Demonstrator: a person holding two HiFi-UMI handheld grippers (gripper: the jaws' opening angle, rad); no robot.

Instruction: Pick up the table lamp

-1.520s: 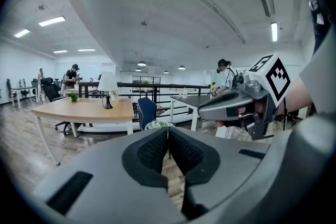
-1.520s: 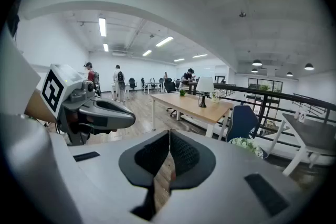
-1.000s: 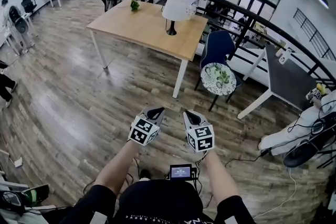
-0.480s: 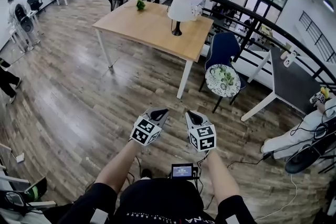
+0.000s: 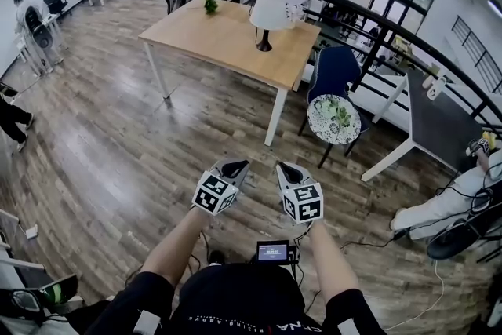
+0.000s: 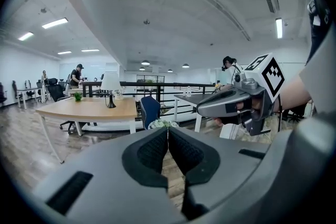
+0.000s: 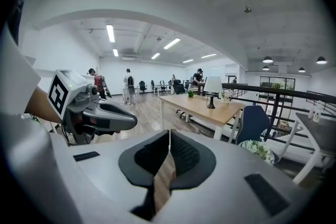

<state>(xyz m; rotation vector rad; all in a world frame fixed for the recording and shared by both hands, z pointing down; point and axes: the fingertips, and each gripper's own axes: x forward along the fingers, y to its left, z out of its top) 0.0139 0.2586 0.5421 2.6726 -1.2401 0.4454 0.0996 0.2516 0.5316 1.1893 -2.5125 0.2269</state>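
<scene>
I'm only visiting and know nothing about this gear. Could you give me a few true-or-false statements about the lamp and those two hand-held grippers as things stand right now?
1. The table lamp stands on the wooden table. True.
2. The left gripper is holding the lamp. False: its fingers are shut on nothing, well short of the table.
3. The right gripper has its fingers closed together. True.
4. The chair beside the table is red. False: it is blue.
5. A small green plant shares the table with the lamp. True.
</scene>
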